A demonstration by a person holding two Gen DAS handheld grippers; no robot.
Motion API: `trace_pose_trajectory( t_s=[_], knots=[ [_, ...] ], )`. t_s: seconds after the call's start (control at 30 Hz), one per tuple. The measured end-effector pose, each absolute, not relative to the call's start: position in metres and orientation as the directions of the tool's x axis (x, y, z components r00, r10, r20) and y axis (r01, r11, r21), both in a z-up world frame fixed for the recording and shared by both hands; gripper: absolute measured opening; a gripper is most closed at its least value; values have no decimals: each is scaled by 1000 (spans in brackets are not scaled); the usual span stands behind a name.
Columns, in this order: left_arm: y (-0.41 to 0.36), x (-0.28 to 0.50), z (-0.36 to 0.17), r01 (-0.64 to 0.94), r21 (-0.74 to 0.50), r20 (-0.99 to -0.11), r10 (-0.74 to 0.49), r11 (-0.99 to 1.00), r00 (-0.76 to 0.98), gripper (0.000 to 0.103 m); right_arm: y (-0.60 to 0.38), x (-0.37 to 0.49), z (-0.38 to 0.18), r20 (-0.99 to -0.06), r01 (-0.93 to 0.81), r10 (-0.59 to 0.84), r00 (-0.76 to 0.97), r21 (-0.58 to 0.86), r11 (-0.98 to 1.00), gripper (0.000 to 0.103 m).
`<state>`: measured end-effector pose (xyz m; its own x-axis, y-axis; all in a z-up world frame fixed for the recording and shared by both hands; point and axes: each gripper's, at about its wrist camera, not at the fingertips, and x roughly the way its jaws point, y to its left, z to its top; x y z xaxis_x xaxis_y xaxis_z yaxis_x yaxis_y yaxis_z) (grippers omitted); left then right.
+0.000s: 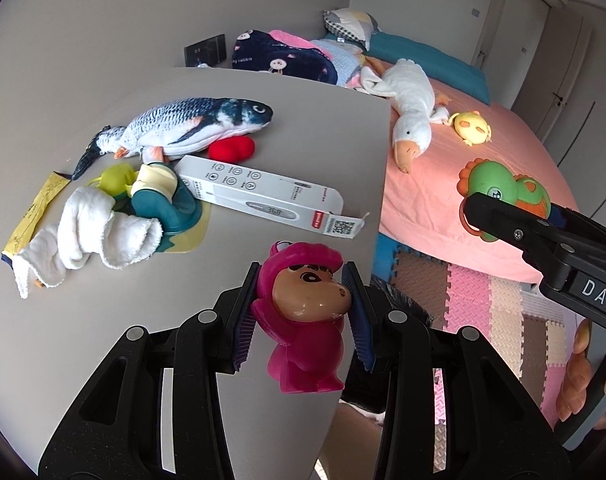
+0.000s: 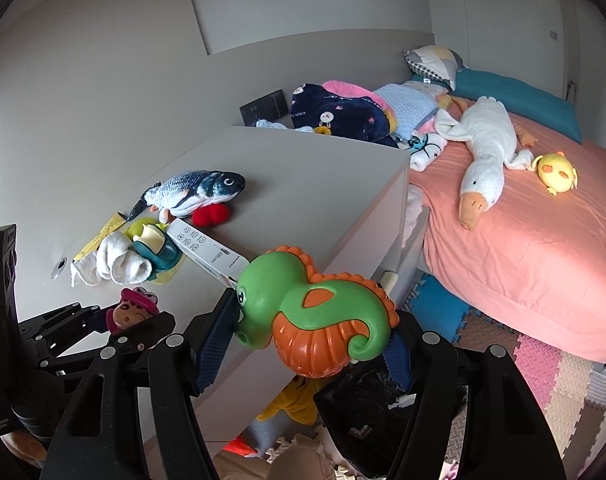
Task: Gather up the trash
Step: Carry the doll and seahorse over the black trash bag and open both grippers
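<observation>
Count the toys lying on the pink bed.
2: a white goose stretched across the bed, and a small yellow chick just beside it, nearer the pillows. More may hide among the blankets at the head.

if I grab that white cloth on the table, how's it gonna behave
The white cloth is crumpled in soft folds, so it is probably floppy and light, sagging from a pinch. It lies against the teal toy, so lifting it may nudge that.

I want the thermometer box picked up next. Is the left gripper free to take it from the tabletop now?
Probably not yet. The left gripper is shut on the pink figurine, so its jaws are occupied. The thermometer box itself lies uncovered on the table, nothing on top.
</observation>
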<state>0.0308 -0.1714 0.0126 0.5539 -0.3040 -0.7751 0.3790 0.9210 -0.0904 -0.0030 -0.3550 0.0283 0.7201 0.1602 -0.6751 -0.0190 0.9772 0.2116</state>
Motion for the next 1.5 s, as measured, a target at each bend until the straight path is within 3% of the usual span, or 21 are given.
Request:
trace_pose_trajectory(
  t_s=[0.73, 1.5],
  knots=[
    [-283, 9, 2, 586, -72, -806, -393, 807, 442, 40, -457, -45, 21, -680, 195, 15, 733, 231, 953, 67],
    [-336, 11, -28, 670, -76, -858, -391, 738, 334, 40, -506, -58, -11, -744, 331, -69, 665, 211, 920, 67]
  ],
)
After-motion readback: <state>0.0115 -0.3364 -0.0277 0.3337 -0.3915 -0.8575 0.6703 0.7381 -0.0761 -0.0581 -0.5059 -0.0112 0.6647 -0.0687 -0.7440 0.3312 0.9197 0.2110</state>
